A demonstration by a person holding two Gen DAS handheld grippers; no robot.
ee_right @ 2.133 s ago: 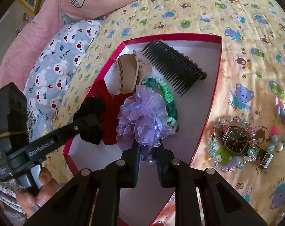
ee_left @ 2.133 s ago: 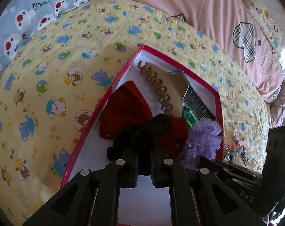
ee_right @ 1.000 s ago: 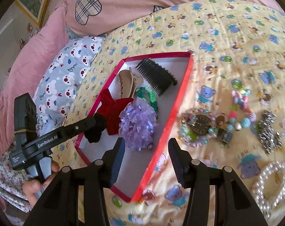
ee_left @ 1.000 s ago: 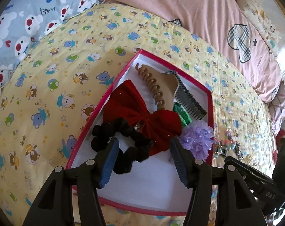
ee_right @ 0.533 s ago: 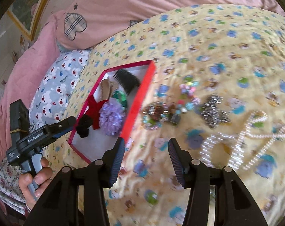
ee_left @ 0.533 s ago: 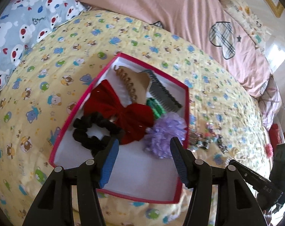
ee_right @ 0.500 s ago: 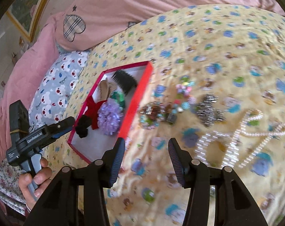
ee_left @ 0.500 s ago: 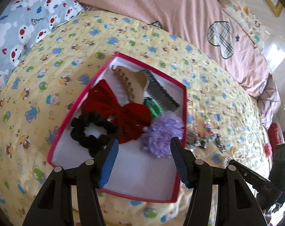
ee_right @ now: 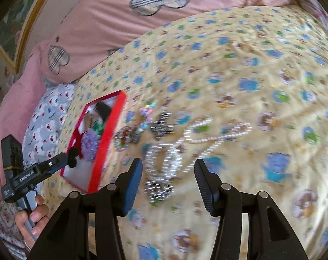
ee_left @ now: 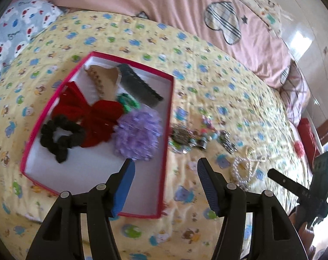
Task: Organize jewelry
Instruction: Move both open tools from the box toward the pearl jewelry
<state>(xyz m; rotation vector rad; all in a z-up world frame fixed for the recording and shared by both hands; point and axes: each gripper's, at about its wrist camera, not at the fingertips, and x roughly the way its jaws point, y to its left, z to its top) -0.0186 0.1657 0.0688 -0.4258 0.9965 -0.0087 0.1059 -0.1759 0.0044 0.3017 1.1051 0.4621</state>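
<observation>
Jewelry: pearl strands (ee_right: 196, 138), a watch (ee_left: 181, 137) and bead pieces lie loose on the bed (ee_right: 261, 69), beside the red box (ee_left: 169, 117).
Box: already holds hair pieces.
Right gripper (ee_right: 167, 176): wide open, empty, above the pearls.
Left gripper (ee_left: 164, 177): wide open, empty, over the box edge.
Method: lower straight, pinch one strand at a bend, lift slowly to avoid snagging.

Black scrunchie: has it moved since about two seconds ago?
Yes. Then it was pinched in the left gripper above the red box; now the black scrunchie lies on the box floor beside the red bow, released.
</observation>
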